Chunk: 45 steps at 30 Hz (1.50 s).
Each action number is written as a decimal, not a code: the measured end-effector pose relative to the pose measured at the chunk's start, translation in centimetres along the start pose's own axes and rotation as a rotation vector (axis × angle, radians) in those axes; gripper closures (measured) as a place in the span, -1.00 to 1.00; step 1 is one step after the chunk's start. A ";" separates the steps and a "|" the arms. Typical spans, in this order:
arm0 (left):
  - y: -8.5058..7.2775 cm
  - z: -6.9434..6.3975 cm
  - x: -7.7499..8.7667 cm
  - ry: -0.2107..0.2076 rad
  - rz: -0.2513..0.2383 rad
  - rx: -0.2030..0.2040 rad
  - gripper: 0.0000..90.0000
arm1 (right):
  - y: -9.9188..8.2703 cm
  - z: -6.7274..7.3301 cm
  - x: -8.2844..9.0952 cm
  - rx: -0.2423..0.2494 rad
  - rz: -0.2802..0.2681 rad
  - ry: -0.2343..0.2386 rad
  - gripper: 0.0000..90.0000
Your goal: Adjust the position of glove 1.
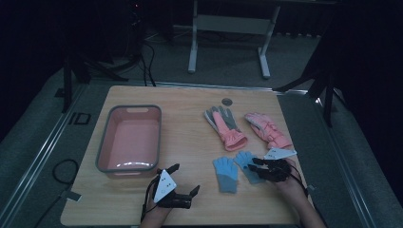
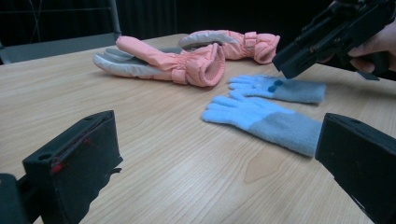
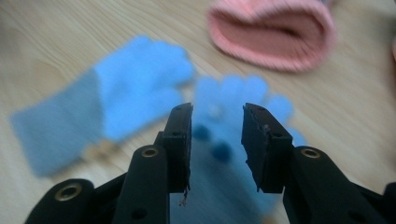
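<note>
Hovering over the right-hand blue knit glove [image 1: 248, 166]

The right gripper [image 3: 215, 140] hangs above it, jaws partly open and empty; pinching only loose knit could let it slip or drag onto its twin [image 1: 225, 174]. The left gripper [image 1: 183, 179] rests wide open and empty near the pink tub [image 1: 103, 142].

Right hand-held gripper [image 3: 216, 140]: jaws apart, nothing btwn, over blue glove [image 3: 243, 107]. 2nd blue glove [image 3: 116, 107] beside it. Pink glove cuff [image 3: 273, 35] beyond. Wood bench [image 3: 56, 42].

Pink basin [image 1: 129, 137] near desk's [image 1: 190, 142] left edge, two pink-and-grey ski gloves [image 1: 225, 127] [image 1: 267, 130] toward far right corner
</note>
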<state>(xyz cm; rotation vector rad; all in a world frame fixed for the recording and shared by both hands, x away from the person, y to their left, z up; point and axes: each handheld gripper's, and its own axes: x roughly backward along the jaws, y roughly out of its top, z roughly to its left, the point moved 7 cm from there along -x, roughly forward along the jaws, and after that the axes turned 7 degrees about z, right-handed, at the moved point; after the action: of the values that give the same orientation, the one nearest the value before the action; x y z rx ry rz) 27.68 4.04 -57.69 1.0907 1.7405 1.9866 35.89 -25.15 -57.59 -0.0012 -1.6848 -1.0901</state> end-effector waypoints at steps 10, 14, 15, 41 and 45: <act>0.0 0.0 0.0 0.001 -0.003 0.001 -1.00 | -1.9 -1.3 -1.8 -0.078 -0.031 -0.021 0.50; 0.0 0.0 0.0 0.001 -0.003 0.001 -1.00 | -1.9 -0.9 -1.7 -0.094 -0.021 -0.091 0.88; 0.0 0.0 0.0 0.001 -0.003 0.001 -1.00 | -1.8 -0.8 -1.6 -0.111 -0.017 -0.110 0.91; 0.0 -0.1 0.0 -0.001 -0.001 -0.003 -1.00 | -4.3 1.0 1.6 -0.340 0.022 -0.214 0.90; 0.0 0.0 0.0 -0.001 -0.002 0.000 -1.00 | -4.6 0.6 1.4 -0.329 0.036 -0.216 0.77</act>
<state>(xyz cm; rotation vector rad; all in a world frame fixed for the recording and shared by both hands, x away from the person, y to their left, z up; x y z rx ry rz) 27.67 4.04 -57.68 1.0900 1.7404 1.9845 32.58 -28.10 -59.52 -0.3701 -1.6669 -1.3668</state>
